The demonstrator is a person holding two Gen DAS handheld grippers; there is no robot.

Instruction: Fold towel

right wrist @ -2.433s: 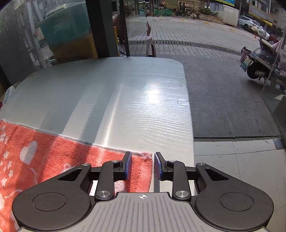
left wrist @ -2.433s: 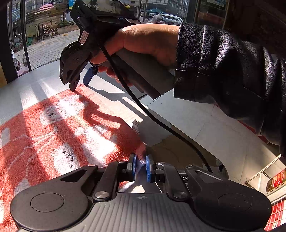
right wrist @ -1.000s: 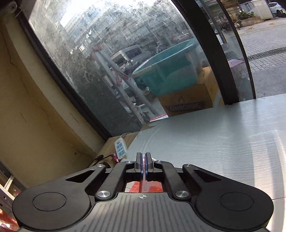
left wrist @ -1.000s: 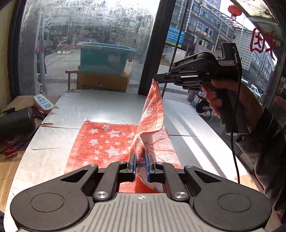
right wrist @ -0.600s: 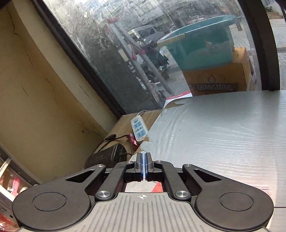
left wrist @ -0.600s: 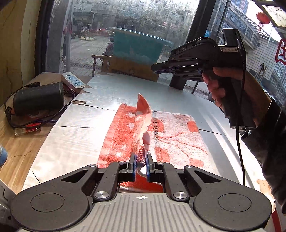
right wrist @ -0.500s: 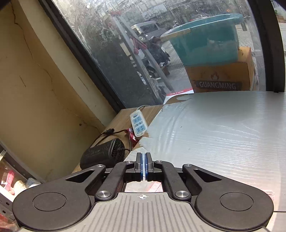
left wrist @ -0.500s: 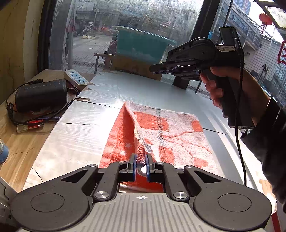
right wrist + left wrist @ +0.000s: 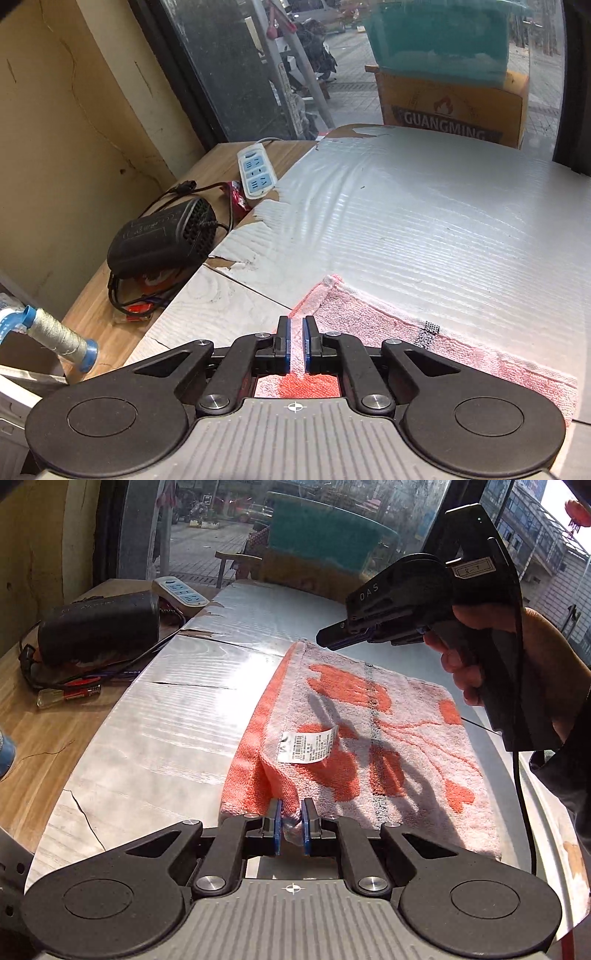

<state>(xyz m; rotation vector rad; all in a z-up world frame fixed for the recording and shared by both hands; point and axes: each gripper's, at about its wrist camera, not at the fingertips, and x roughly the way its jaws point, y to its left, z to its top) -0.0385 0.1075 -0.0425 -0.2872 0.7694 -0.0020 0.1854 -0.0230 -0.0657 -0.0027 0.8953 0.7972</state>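
Observation:
The orange-and-pale towel [image 9: 369, 738] lies folded in half on the silver table [image 9: 166, 720], pale side up, with a white label [image 9: 308, 744] showing. My left gripper [image 9: 291, 827] is shut on the near left corner of the upper layer, low over the table. A hand holds my right gripper [image 9: 325, 640] just above the towel's far left corner. In the right wrist view that gripper [image 9: 294, 347] shows a narrow gap between its blue pads, open, with the towel [image 9: 388, 332] lying flat beneath it.
A black power brick [image 9: 99, 627] with cables, a white power strip [image 9: 181, 592] and a red-handled tool [image 9: 70, 694] sit on the wooden bench left of the table. A thread spool [image 9: 55, 332] juts in at lower left. The table's edge curves off at right.
The lifted half of the towel has come down flat onto the other half. My right gripper dropped to the far corner and its pads parted; the left keeps its hold.

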